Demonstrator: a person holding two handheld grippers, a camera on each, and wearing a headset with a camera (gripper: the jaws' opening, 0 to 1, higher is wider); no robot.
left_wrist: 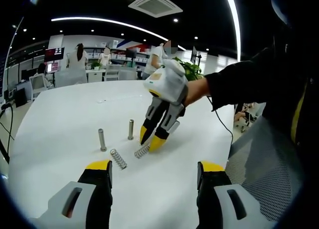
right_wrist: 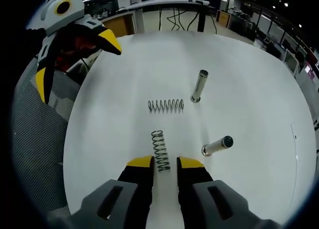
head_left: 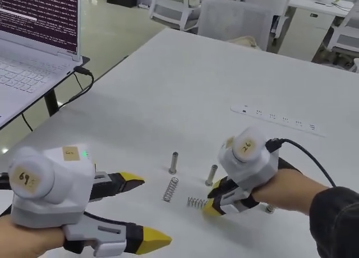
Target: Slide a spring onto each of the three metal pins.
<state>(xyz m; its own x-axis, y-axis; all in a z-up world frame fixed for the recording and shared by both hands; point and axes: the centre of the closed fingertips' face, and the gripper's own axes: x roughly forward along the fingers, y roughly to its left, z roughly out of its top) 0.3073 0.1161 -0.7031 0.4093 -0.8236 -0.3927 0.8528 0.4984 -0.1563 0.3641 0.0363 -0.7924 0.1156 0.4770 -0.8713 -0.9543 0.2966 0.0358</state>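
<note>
On the white table (head_left: 185,84) in front of you, two metal pins stand upright and near each other: the left pin (head_left: 173,162) and the right pin (head_left: 211,175). Two springs lie flat just in front of them. A laptop (head_left: 33,50) sits beside the table's left edge, with its screen lit. A power strip (head_left: 277,119) lies farther back on the right, and office chairs (head_left: 235,19) stand beyond the far edge. In the left gripper view, people (left_wrist: 79,57) stand among desks across the room.

A small metal piece (head_left: 270,208) shows just beside your right hand (head_left: 283,188). The hand covers most of it, so I cannot tell whether it is a third pin.

Your right gripper (right_wrist: 166,163) is down at the table with its jaws parted only narrowly. The near end of one spring (right_wrist: 160,149) lies between the yellow tips. The gap looks a little wider than the spring, which sits closer to one tip; I cannot tell whether it touches. The other spring (right_wrist: 166,105) lies free, one end just beside the left pin. Your left gripper (head_left: 143,210) is held off to the left with its jaws spread wide and nothing between them. It is well apart from both springs.
</note>
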